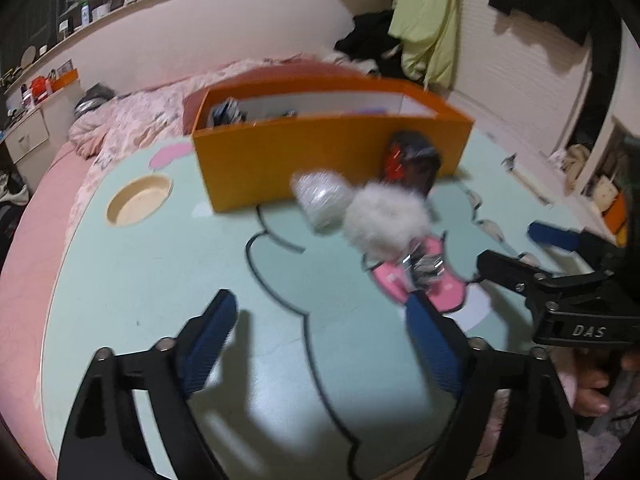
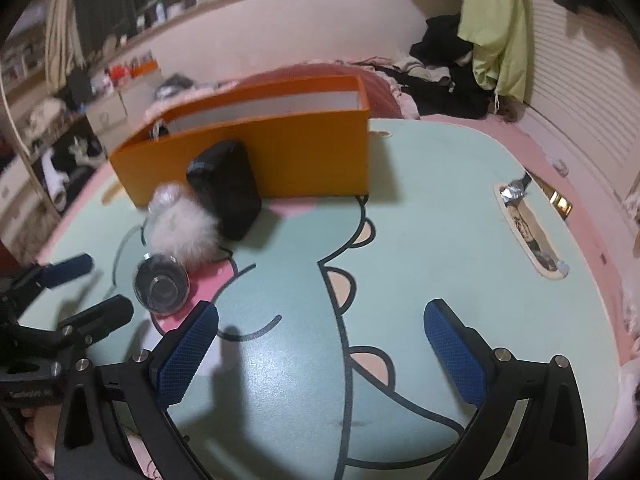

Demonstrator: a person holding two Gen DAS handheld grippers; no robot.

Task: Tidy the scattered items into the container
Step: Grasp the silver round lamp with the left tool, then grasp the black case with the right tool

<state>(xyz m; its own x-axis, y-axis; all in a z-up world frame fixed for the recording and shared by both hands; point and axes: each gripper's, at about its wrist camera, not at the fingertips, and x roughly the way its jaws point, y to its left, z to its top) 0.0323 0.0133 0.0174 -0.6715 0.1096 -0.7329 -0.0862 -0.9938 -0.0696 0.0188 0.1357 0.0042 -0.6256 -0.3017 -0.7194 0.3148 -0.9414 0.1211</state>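
Here, left gripper and right gripper low in frame over the mint tabletop, jaws of both spread wide, nothing between. Orange container upper centre; beside its front wall a black pouch, white fluffy ball, clear wrapped item and round clear case, all still outside.
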